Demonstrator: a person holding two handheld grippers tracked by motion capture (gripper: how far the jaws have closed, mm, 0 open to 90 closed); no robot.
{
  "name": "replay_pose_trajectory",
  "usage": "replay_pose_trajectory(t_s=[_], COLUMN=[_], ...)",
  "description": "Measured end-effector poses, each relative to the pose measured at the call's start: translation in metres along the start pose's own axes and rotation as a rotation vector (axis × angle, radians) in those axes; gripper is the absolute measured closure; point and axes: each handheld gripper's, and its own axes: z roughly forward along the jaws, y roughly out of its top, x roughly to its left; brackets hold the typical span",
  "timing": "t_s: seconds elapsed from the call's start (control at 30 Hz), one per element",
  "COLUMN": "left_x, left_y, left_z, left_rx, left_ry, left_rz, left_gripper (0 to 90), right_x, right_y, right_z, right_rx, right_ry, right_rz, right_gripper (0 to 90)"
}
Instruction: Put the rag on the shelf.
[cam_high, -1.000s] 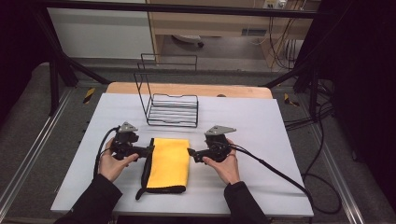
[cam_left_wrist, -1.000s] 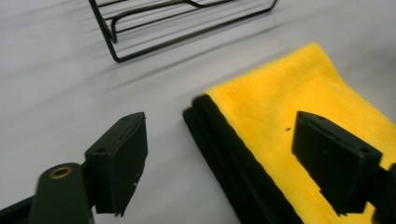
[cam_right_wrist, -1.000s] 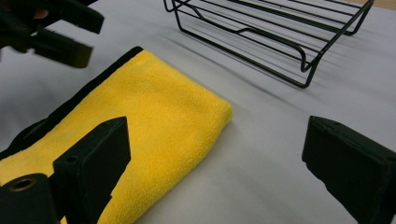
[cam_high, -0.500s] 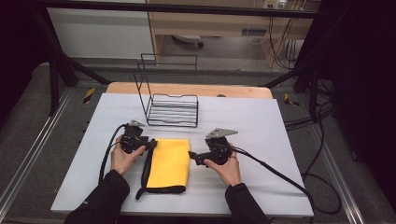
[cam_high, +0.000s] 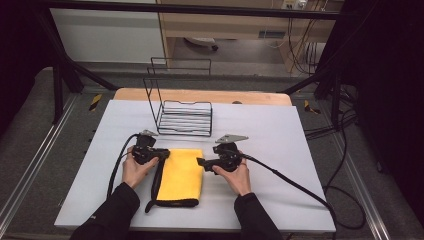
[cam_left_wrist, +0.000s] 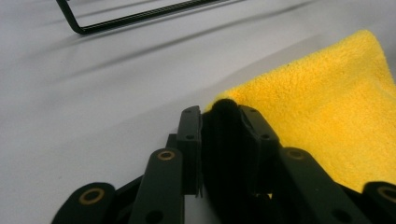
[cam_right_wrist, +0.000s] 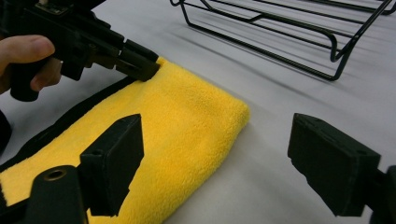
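Note:
A folded yellow cloth with a black hem lies flat on the white table. My left gripper is at the cloth's far left corner. In the left gripper view its jaws have just been closing, and the left gripper now pinches the black hem beside the yellow cloth. My right gripper sits at the cloth's right edge. Its jaws have been closing a little but still stand wide; in its own view the right gripper straddles the edge of the cloth without touching it.
A black wire rack stands just beyond the cloth, its base bars also seen as the wire rack. Cables trail from both grippers across the table. Bare white surface lies to the right of the right hand.
The left hand moved right and down to the cloth's far left corner and its jaws closed on the black hem. The right hand stayed in place.

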Motion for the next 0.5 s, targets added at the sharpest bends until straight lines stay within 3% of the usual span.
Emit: replay_pose_trajectory(t_s=[0.17, 0.27, 0.5], left_x=[0.0, 0.0, -0.003], left_y=[0.0, 0.0, -0.001], left_z=[0.0, 0.0, 0.0], left_rx=[0.002, 0.0, -0.009], left_ry=[-0.006, -0.004, 0.016], left_rz=[0.002, 0.011, 0.05], left_gripper=[73.8, 74.5, 74.5], right_x=[-0.002, -0.004, -0.007], right_y=[0.003, 0.005, 0.005], right_z=[0.014, 0.027, 0.041], right_rx=[0.021, 0.043, 0.085], right_ry=[-0.019, -0.058, -0.087], right_rz=[0.029, 0.031, 0.038], right_gripper=[29.2, 42.9, 57.8])
